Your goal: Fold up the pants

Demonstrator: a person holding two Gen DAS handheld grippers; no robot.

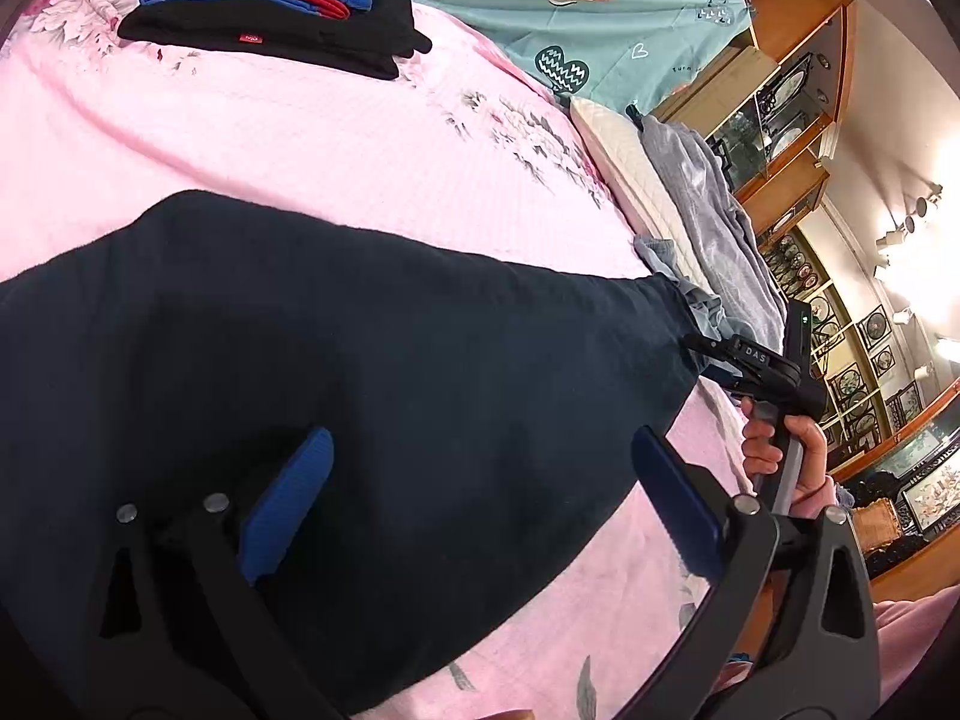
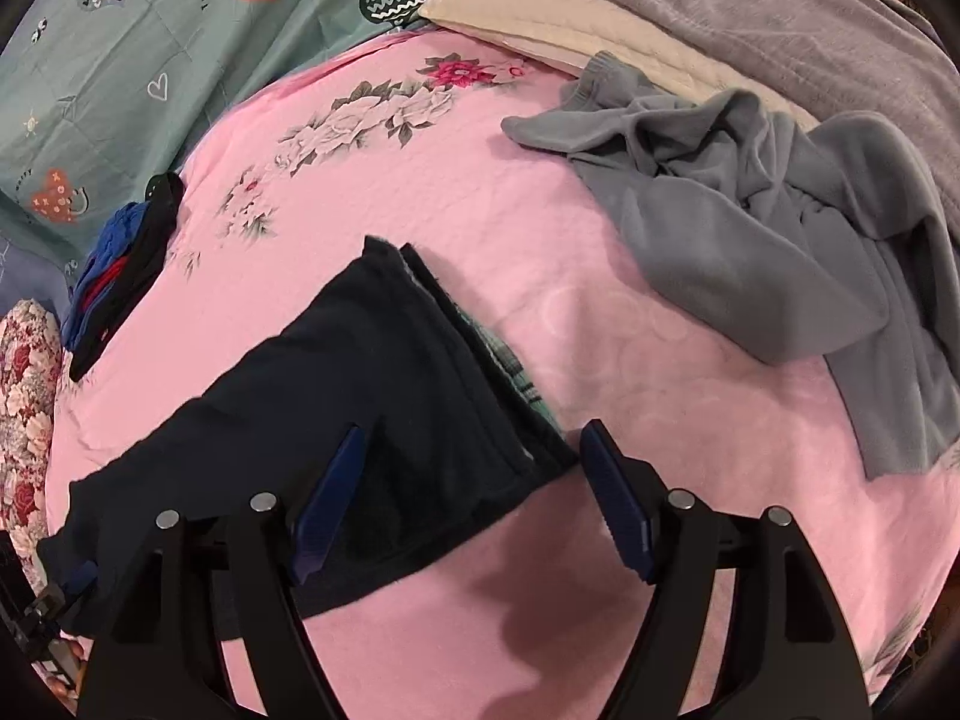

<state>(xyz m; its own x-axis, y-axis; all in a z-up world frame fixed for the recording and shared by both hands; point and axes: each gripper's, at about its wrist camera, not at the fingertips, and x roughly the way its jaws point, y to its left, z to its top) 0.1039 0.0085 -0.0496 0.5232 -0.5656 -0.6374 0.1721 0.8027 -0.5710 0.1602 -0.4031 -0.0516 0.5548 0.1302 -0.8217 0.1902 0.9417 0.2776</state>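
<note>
On the pink floral bedspread (image 2: pixel 456 192) the dark navy folded pants (image 2: pixel 384 396) lie flat, running from the lower left toward the middle of the bed. At the far left edge sits a stack of folded blue, red and black clothes (image 2: pixel 117 276), well apart from the pants. The left gripper (image 1: pixel 480 498) hangs over the navy cloth with its blue fingers (image 1: pixel 288 498) spread wide, gripping nothing; whether a pad brushes the fabric I cannot tell. The right gripper (image 2: pixel 474 498) stands released too, its fingers (image 2: pixel 618 504) wide apart, the left one over the corner of the pants, the right one over bare bedspread. Beyond the pants' right edge lies open pink bedspread, then a crumpled grey fleece garment (image 2: pixel 780 228) at the right, near a cream pillow (image 2: pixel 576 30).
</note>
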